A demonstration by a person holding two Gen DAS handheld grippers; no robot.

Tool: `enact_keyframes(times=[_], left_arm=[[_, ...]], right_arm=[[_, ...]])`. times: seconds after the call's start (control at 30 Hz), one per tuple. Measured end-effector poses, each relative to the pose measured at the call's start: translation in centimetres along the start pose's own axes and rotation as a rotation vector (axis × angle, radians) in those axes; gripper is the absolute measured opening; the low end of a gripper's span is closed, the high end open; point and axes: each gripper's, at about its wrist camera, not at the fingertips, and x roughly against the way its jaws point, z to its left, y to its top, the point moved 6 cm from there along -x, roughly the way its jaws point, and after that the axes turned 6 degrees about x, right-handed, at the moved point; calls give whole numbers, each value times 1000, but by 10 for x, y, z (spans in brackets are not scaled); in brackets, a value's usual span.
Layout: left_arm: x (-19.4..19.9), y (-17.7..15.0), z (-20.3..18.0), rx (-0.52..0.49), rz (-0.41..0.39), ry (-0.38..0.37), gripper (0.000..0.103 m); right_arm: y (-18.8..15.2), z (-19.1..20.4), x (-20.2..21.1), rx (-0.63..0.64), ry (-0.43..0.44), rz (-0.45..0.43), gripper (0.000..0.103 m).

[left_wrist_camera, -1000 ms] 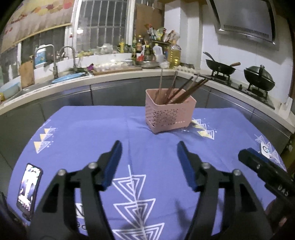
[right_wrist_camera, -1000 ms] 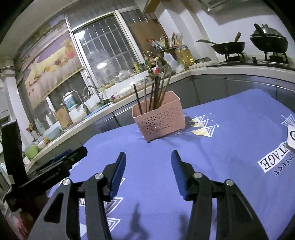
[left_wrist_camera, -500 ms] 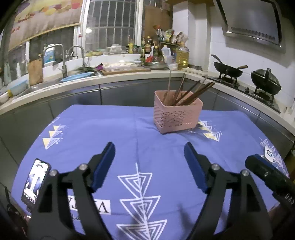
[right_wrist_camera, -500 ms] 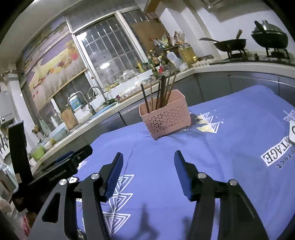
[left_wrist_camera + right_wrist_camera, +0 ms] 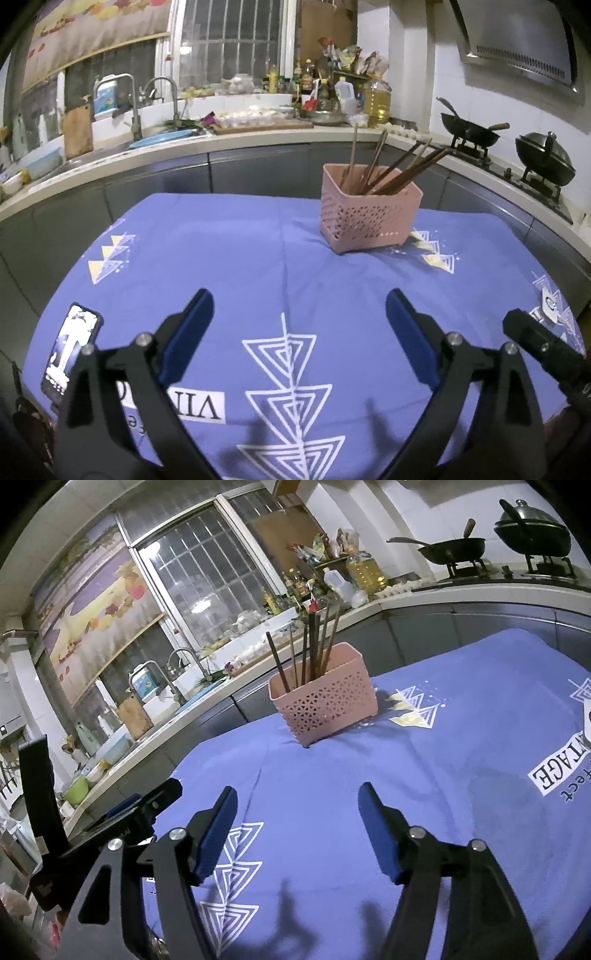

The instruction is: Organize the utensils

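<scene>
A pink perforated basket (image 5: 369, 218) stands on the blue tablecloth (image 5: 258, 266) at the far side, with several brown chopsticks (image 5: 399, 166) standing in it. It also shows in the right wrist view (image 5: 327, 701) with the chopsticks (image 5: 314, 646) upright. My left gripper (image 5: 299, 314) is open and empty, well short of the basket. My right gripper (image 5: 297, 805) is open and empty, also short of the basket. The right gripper's body (image 5: 543, 350) shows at the right of the left wrist view, and the left gripper's body (image 5: 122, 827) shows at the left of the right wrist view.
A phone (image 5: 72, 347) lies on the cloth at the near left. A white tag (image 5: 550, 306) lies at the right edge. Behind the table runs a counter with a sink (image 5: 155, 136), bottles (image 5: 376, 99), a wok (image 5: 469, 133) and a lidded pot (image 5: 545, 158).
Both grippers have drawn back and risen a little; the basket looks farther away. Both stay open and empty.
</scene>
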Motion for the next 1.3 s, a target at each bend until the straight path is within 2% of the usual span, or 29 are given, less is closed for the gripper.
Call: enact_keyframes(times=[0.1,0.27,0.37,0.53,0.7,0.97,1.13,1.3], left_arm=[[-5,-2,1,-8,6,24,96],[-15,-9,4,-26,17,91,97],[-25,-16,8,-10,67,140,97],[-33,-27,7,-9,135,148,97],[-30,-27,6,-6,128,141,97],[-19,-16,9,-13,73,163,97],[-4,4,1,-44,-15,161,97],[13,23,-7,-52,-96,120,97]], right_arm=[[0,-1,-3,-6,-5,3,74],[-3,-4,-9,-8,-33,12,80],[-5,-6,-11,-6,-47,16,82],[-4,-10,-12,-14,-61,10,83],[-5,-12,-12,-19,-64,12,84],[-2,-12,-9,-10,-72,-1,84],[4,-9,-3,8,-82,-23,84],[19,-5,4,31,-86,-51,84]])
